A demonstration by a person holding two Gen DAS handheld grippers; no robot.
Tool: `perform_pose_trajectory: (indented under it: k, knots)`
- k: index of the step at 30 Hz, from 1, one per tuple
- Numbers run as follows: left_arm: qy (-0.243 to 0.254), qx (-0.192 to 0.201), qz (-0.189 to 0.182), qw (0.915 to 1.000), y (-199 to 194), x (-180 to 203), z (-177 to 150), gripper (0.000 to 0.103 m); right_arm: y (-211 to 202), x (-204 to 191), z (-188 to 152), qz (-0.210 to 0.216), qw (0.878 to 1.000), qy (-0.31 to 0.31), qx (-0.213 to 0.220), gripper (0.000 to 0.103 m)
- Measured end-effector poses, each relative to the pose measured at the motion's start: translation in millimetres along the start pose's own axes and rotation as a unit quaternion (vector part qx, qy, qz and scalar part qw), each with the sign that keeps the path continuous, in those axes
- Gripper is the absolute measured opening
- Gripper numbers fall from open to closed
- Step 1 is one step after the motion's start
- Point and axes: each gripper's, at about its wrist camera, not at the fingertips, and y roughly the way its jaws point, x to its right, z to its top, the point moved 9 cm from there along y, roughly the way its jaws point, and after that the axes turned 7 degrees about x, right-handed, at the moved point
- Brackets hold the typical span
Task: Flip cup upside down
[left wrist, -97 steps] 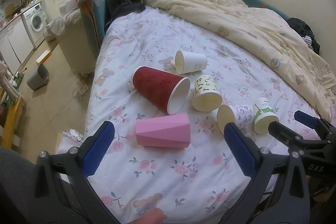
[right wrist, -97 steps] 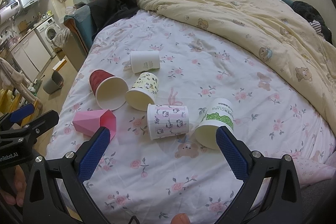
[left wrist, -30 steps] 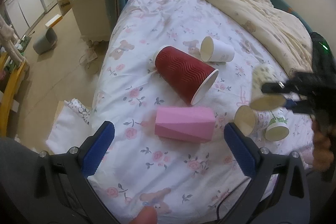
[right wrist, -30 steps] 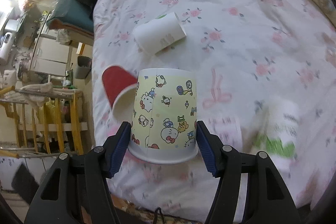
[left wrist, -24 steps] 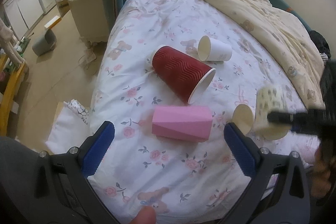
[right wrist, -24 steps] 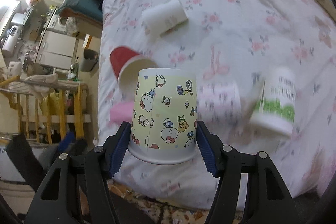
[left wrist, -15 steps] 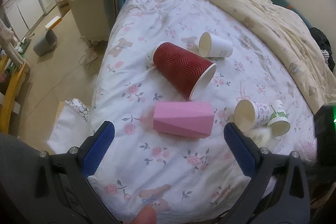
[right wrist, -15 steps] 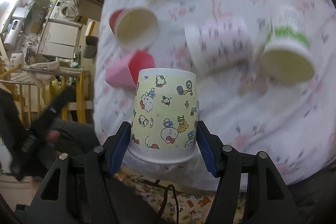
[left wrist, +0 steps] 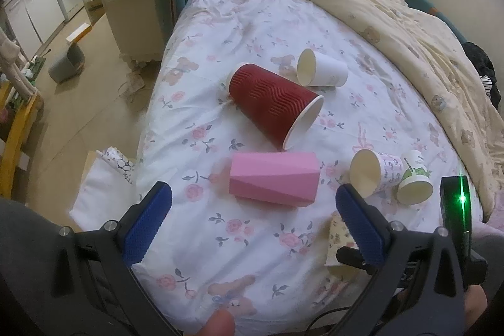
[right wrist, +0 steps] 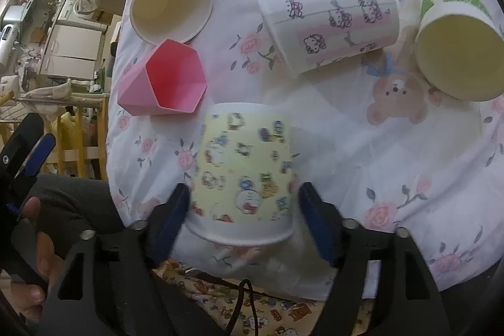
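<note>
A yellow cartoon-print paper cup (right wrist: pixel 244 175) stands upside down on the floral bedsheet (right wrist: pixel 393 162) near the bed's front edge. My right gripper (right wrist: pixel 244 203) has its blue pads on either side of the cup's rim with small gaps showing, the jaws parting. The cup also shows in the left wrist view (left wrist: pixel 338 236), partly hidden behind that gripper's right finger. My left gripper (left wrist: pixel 252 222) is open and empty, held above the bed's front edge, short of a pink faceted cup (left wrist: pixel 274 178).
On the sheet lie a red ribbed cup (left wrist: pixel 274 103), a white cup (left wrist: pixel 321 71), a pink-striped Hello Kitty cup (right wrist: pixel 327 18) and a green-print cup (right wrist: pixel 456 52), all on their sides. A cream duvet (left wrist: pixel 393 21) covers the bed's right. The floor lies to the left.
My right gripper carried the yellow cup down to the sheet near the front edge, rim down, and its jaws have loosened from the cup. My left gripper stayed open and nearly still.
</note>
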Motion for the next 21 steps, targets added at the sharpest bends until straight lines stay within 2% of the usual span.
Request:
perform_pose_trajectory:
  k: [3, 9, 15, 21]
  knots:
    - [0.001, 0.0, -0.001, 1.0, 0, 1, 0, 0.103, -12, -1, -4, 0.009, 1.0, 0.0, 0.009, 0.095]
    - [-0.001, 0.0, 0.002, 1.0, 0, 1, -1, 0.103, -61, -9, 9, 0.034, 0.998, -0.013, 0.055, 0.095]
    - [-0.002, -0.003, -0.002, 1.0, 2, 1, -4, 0.103, -114, 2, 27, 0.014, 0.99, -0.033, 0.138, 0.095]
    - [0.019, -0.015, 0.0, 0.9997, 7, 9, -12, 0.103, -124, 21, 34, 0.009, 0.984, -0.018, 0.175, 0.095]
